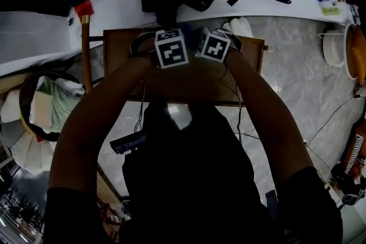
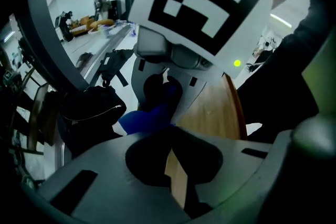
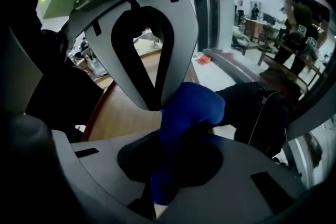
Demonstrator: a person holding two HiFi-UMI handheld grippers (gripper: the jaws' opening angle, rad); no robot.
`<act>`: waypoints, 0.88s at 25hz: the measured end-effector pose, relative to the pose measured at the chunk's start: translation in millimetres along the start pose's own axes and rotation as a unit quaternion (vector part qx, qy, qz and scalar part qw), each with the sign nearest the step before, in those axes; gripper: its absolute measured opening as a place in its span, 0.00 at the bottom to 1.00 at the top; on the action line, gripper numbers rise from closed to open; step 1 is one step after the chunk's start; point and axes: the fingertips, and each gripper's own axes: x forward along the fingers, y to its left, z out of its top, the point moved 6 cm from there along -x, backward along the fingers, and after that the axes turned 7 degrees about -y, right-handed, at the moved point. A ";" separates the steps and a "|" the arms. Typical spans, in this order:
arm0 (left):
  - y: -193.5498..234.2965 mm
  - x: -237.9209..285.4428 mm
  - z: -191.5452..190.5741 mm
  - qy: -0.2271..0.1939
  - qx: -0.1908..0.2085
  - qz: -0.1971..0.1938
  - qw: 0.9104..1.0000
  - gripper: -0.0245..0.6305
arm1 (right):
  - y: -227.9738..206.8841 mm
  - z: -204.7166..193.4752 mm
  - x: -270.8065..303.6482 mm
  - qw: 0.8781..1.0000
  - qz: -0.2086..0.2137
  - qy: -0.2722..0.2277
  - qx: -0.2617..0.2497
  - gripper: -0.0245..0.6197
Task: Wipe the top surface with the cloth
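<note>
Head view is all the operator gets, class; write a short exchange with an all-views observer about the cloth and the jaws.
Operator: What is the right gripper holding?
Observer: A bunched bright blue cloth, clamped between its jaws.
Operator: And the left gripper?
Observer: Its jaws are together, with nothing between them.

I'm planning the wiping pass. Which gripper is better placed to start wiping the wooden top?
Right. The right gripper has its jaws closed on the blue cloth, over the wooden top. The left gripper holds nothing: its jaws are nearly together, with only wood showing between them.
</note>
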 end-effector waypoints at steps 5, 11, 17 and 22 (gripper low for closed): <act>-38.5 9.3 -12.5 0.008 0.006 -0.044 0.999 0.05 | 53.3 -17.2 7.8 0.997 0.067 0.020 0.017 0.14; -93.9 17.5 -32.2 0.021 0.031 -0.101 0.994 0.05 | 111.2 -37.3 13.3 0.996 0.086 0.007 0.027 0.14; -127.8 16.5 -40.9 0.015 0.017 -0.143 0.989 0.05 | 155.9 -51.2 16.3 0.991 0.121 0.010 0.052 0.14; -135.1 15.9 -40.7 0.012 0.014 -0.155 0.988 0.05 | 182.9 -55.4 18.2 0.985 0.157 0.009 0.069 0.14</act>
